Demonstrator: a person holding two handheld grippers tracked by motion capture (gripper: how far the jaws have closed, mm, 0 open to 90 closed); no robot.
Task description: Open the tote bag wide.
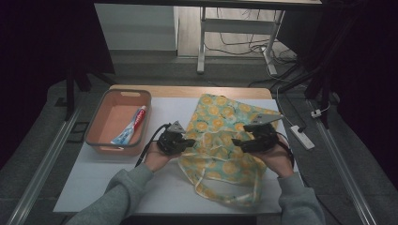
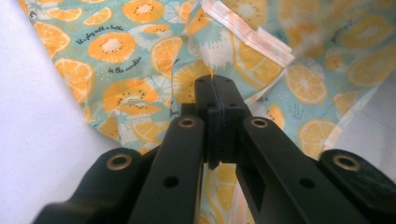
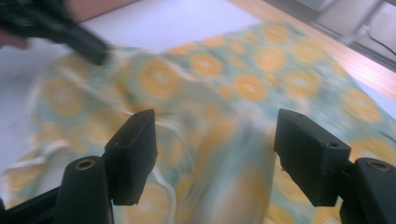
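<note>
Dim room, dark floor around a white-topped table (image 1: 117, 187) with a wooden far edge; table legs and loose cables behind it.

Orange-print bag (image 1: 223, 140) of teal cloth with orange-slice pattern, spread over centre-right of table, rumpled, handles trailing toward the near edge. Fabric partly lifted and bunched between the two grippers.

Left gripper (image 1: 187, 142) at bag's left edge, held in left hand (image 1: 157, 159), grey sleeve entering from bottom. In left gripper view (image 2: 215, 84): jaws fully together, a thin fold of bag fabric pinched at the tips; pale hem band running diagonally just beyond. Clamped on the cloth.

Right gripper (image 1: 237, 143) over right part of bag, held in right hand (image 1: 277, 159). In right gripper view (image 3: 215, 135): jaws spread wide, pads clear on both sides, bag fabric below and between them but not pressed by either pad. Heavy motion blur on the cloth in this view. Other gripper visible at upper left there, tip on the bag's edge.

Salmon tray (image 1: 94, 124) at table's left, well apart from the bag. Toothpaste tube (image 1: 133, 124), red, white and blue, lying inside along the tray's right wall, cap toward the far end.

White power strip (image 1: 302, 137) on floor just right of the table.
</note>
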